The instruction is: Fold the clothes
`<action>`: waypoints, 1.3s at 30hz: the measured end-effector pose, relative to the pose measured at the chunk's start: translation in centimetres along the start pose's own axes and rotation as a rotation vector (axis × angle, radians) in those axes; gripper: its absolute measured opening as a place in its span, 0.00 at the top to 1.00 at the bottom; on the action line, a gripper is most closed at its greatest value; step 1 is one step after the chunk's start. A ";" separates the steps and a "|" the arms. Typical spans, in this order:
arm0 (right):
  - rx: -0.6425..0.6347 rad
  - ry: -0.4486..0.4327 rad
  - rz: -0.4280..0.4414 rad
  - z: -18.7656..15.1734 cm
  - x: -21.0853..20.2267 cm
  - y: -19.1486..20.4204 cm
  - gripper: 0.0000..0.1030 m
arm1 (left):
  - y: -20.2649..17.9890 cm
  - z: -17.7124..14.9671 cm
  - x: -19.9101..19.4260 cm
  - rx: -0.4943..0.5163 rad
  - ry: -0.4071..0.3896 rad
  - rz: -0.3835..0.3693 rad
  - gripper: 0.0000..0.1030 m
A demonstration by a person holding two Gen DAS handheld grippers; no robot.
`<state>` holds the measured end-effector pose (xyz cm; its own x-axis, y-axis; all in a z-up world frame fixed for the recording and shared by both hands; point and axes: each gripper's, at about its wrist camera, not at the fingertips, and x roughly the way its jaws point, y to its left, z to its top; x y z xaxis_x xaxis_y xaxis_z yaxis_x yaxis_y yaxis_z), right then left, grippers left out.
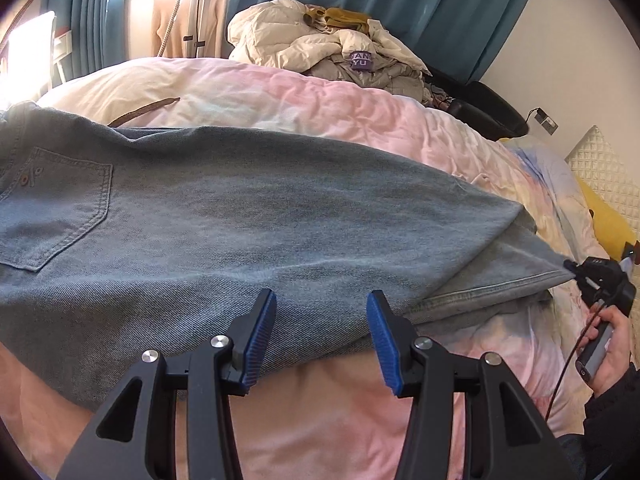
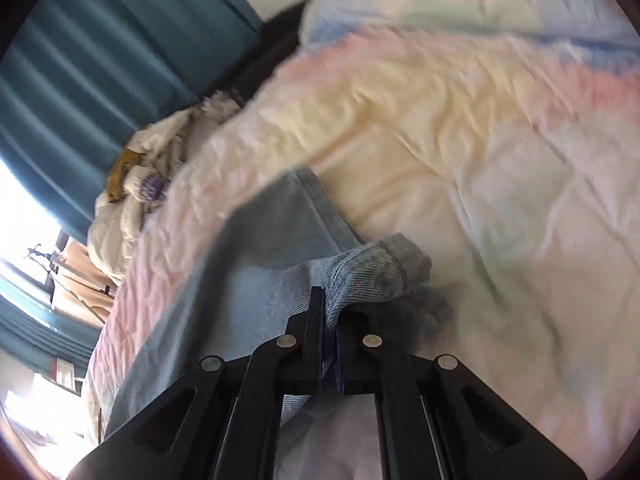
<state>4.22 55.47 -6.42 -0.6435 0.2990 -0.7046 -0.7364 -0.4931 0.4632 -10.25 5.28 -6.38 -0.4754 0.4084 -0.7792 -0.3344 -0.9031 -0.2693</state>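
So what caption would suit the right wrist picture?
Right gripper shut on the hem of the jeans, lifting it above the pastel quilt.

The jeans (image 1: 248, 216) are light blue denim, spread flat across a pastel pink and cream quilt (image 1: 304, 96) with one leg laid over the other. A stitched back pocket (image 1: 52, 212) faces up at the left end, and the hems (image 1: 532, 276) taper to the right, the lower leg's edge showing beneath the upper one. In the right wrist view a bunched hem corner (image 2: 372, 276) is raised off the quilt, pinched between black fingers (image 2: 316, 320), its ribbed weave and seam visible.
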 end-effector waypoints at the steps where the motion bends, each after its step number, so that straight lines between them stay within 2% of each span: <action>1: -0.044 -0.031 -0.018 -0.1 -0.6 0.8 0.97 | 0.1 0.1 0.0 0.001 -0.005 0.008 0.53; 2: -0.081 -0.052 -0.040 -0.2 -1.0 1.4 0.97 | 0.2 0.2 0.0 0.002 -0.010 0.019 0.53; 3: -0.086 -0.037 -0.066 -0.4 -0.6 1.3 0.97 | 0.3 0.3 -0.1 0.004 -0.017 0.026 0.53; 7: 0.108 0.175 -0.084 -1.6 2.9 -3.3 0.96 | 0.2 0.5 -0.2 0.031 -0.038 0.056 0.53; 9: 0.178 0.221 -0.050 -2.1 3.2 -4.9 0.93 | 0.0 0.5 -0.1 0.050 -0.045 0.068 0.53; 12: 0.142 0.163 -0.064 -2.0 0.9 -4.2 0.87 | -0.3 0.4 -0.2 0.066 -0.055 0.079 0.53; 14: 0.103 0.134 -0.062 -2.3 -0.8 -3.2 0.75 | -0.4 0.4 -0.3 0.069 -0.063 0.084 0.53; 15: 0.101 0.138 -0.041 -2.6 -1.4 -2.8 0.71 | -0.4 0.3 -0.4 0.069 -0.068 0.088 0.53; 17: 0.133 0.183 0.036 -3.5 -2.2 -2.7 0.56 | -0.3 0.3 -0.7 0.067 -0.079 0.098 0.53; 20: 0.292 0.314 0.203 -5.3 -1.1 -3.4 0.43 | -0.2 0.3 -1.1 0.066 -0.099 0.114 0.53; 22: 0.404 0.401 0.275 -6.5 0.8 -4.2 0.41 | 0.0 0.3 -1.4 0.064 -0.112 0.130 0.53; 24: 0.513 0.437 0.291 -7.3 2.8 -5.3 0.41 | 0.2 0.2 -1.3 0.065 -0.119 0.150 0.53; 27: 0.597 0.409 0.302 -7.1 5.1 -6.1 0.41 | 0.7 0.4 -0.9 0.057 -0.119 0.183 0.53; 29: 0.603 0.363 0.323 -6.2 6.1 -6.0 0.41 | 1.2 0.6 -0.4 0.044 -0.113 0.201 0.53; 33: 0.493 0.256 0.287 -3.9 7.3 -5.6 0.42 | 2.4 0.9 0.8 0.007 -0.092 0.230 0.53; 39: 0.511 0.200 0.344 -2.6 8.9 -6.2 0.42 | 2.7 0.9 2.3 -0.010 -0.078 0.242 0.53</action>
<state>3.63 59.06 -16.93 -0.8453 0.0107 -0.5342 -0.5336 -0.0673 0.8430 -12.95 3.90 -8.39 -0.6022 0.1885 -0.7758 -0.1950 -0.9770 -0.0860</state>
